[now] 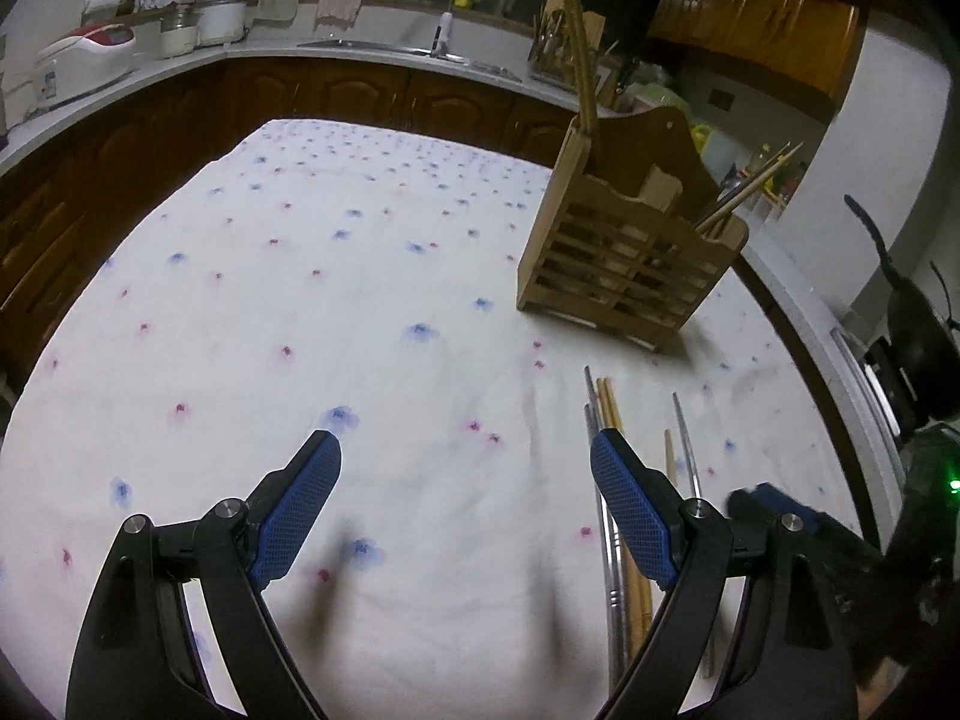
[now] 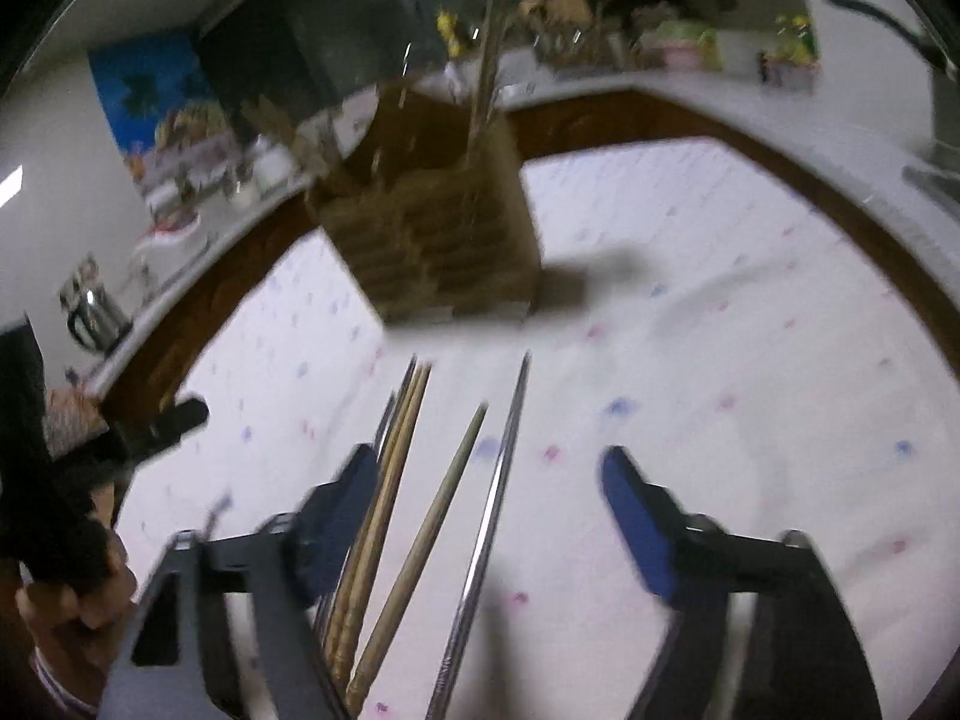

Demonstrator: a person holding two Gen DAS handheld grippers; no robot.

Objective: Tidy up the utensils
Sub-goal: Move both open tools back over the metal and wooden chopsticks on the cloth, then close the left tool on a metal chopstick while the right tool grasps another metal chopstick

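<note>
A wooden utensil holder (image 1: 630, 240) stands on the flowered tablecloth and holds several chopsticks (image 1: 750, 186); it also shows blurred in the right wrist view (image 2: 432, 240). Loose wooden chopsticks (image 2: 384, 516) and a metal chopstick (image 2: 486, 528) lie on the cloth. My left gripper (image 1: 465, 450) is open and empty above the cloth, its right finger over the loose chopsticks (image 1: 612, 414). My right gripper (image 2: 489, 468) is open and empty, with the chopsticks lying between and under its fingers. It appears at the left wrist view's right edge (image 1: 774, 510).
The white flowered tablecloth (image 1: 300, 300) covers the table. A kitchen counter (image 1: 372, 54) with a sink, rice cooker (image 1: 84, 60) and pots runs behind. A dark pan (image 1: 918, 312) sits at the right. The left gripper shows at the left in the right wrist view (image 2: 150, 426).
</note>
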